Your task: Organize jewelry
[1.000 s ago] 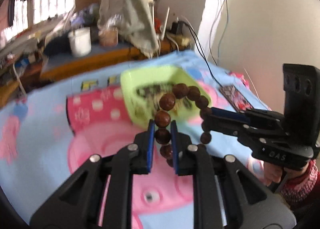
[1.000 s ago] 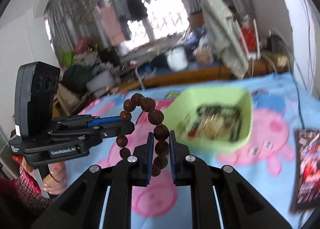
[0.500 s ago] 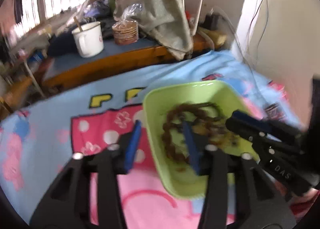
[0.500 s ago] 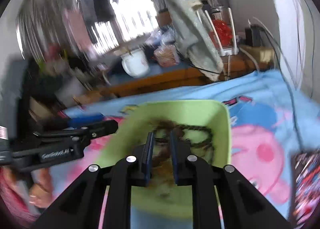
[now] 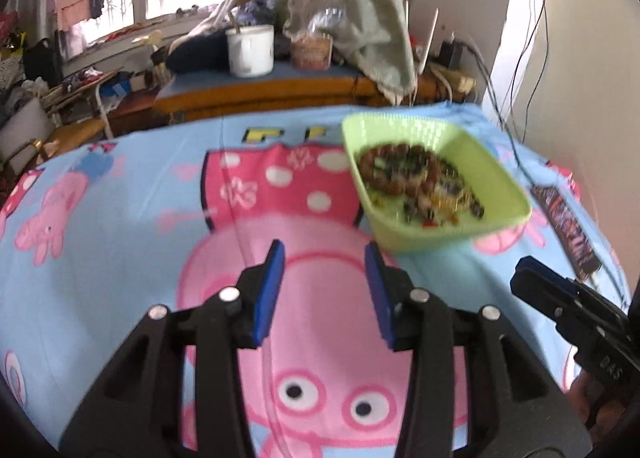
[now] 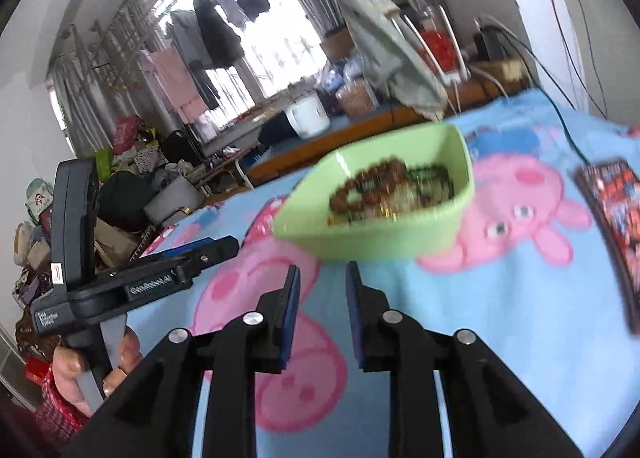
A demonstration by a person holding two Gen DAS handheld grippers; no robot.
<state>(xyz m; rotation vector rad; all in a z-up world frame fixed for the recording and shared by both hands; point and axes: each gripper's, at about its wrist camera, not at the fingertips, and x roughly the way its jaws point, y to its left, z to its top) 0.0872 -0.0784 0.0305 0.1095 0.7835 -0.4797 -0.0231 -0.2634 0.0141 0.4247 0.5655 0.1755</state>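
Observation:
A brown wooden bead bracelet [image 5: 394, 172] lies in the green plastic tray [image 5: 500, 194] on top of other jewelry; it also shows in the right wrist view [image 6: 368, 188], in the tray [image 6: 400, 232]. My left gripper [image 5: 324, 254] is open and empty, above the blanket in front of the tray. My right gripper [image 6: 322, 272] is open and empty, also short of the tray. The right gripper shows at the lower right of the left wrist view [image 5: 536, 286]; the left gripper shows at the left of the right wrist view [image 6: 216, 248].
A blue and pink cartoon pig blanket [image 5: 120, 258] covers the surface. A dark printed packet [image 5: 568, 230] lies right of the tray. Behind is a wooden bench with a white mug [image 5: 250, 50], a jar and a draped cloth [image 5: 360, 10].
Both grippers held the bead bracelet between them a second ago. They carried it over the tray, opened and let it drop in, then pulled back toward me.

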